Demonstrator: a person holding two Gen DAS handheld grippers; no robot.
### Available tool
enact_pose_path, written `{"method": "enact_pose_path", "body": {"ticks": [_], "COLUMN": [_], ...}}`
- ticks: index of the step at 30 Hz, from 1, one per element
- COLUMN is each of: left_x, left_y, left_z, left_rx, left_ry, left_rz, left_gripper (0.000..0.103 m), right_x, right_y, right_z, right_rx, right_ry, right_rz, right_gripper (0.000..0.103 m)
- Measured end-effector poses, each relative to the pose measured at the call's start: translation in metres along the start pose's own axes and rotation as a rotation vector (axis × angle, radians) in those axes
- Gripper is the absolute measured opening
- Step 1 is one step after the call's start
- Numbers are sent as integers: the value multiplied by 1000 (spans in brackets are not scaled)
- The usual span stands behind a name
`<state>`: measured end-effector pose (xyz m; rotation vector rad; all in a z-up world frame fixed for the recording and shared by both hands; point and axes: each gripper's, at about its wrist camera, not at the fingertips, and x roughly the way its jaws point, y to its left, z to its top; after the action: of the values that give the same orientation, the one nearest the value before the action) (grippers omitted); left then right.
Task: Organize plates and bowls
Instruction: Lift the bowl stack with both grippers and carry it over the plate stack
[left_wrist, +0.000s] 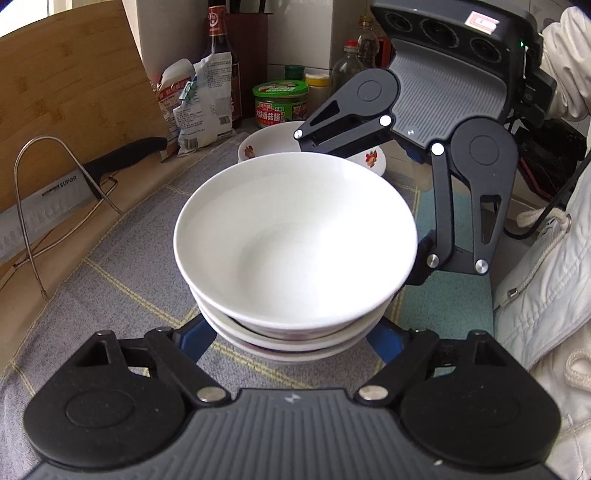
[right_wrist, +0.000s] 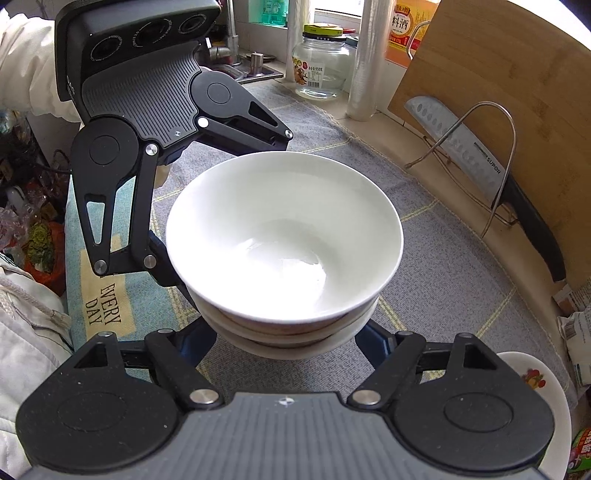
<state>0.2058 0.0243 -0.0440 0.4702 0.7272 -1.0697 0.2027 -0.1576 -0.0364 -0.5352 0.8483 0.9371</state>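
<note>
1. Stacked bowls (left_wrist: 295, 240) sit nearest, lifted clear of the grey cloth (left_wrist: 122, 273) on the counter.
2. Left tool (left_wrist: 291, 332) and right tool (right_wrist: 284, 338) each clamp the stack's lower rims from opposite sides, probably sharing the weight.
3. Beyond the stack lies a flowered plate (left_wrist: 258, 144).

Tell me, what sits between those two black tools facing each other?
A stack of white bowls, held from opposite sides by the left tool and right tool; both wrist views show it.
</note>
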Motion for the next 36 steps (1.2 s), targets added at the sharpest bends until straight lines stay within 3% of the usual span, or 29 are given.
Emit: {"method": "enact_pose_path", "body": {"ticks": [9, 20, 29, 36], "left_x": [10, 55, 109, 135], "left_y": [-20, -29, -18, -11], "left_z": [41, 96, 128, 135], "left_rx": [17, 85, 144, 161], "left_ry": [-11, -33, -34, -8], "left_rz": [36, 14, -33, -55], "left_gripper": [87, 87, 87, 87], "right_x": [-38, -80, -88, -78], "right_y": [-23, -67, -104, -118], "right_z": [-18, -57, -92, -111], "right_rx": [-21, 18, 72, 115], "right_ry": [-30, -42, -4, 19], "right_rz": [-10, -62, -137, -158], "right_gripper": [85, 85, 85, 85]}}
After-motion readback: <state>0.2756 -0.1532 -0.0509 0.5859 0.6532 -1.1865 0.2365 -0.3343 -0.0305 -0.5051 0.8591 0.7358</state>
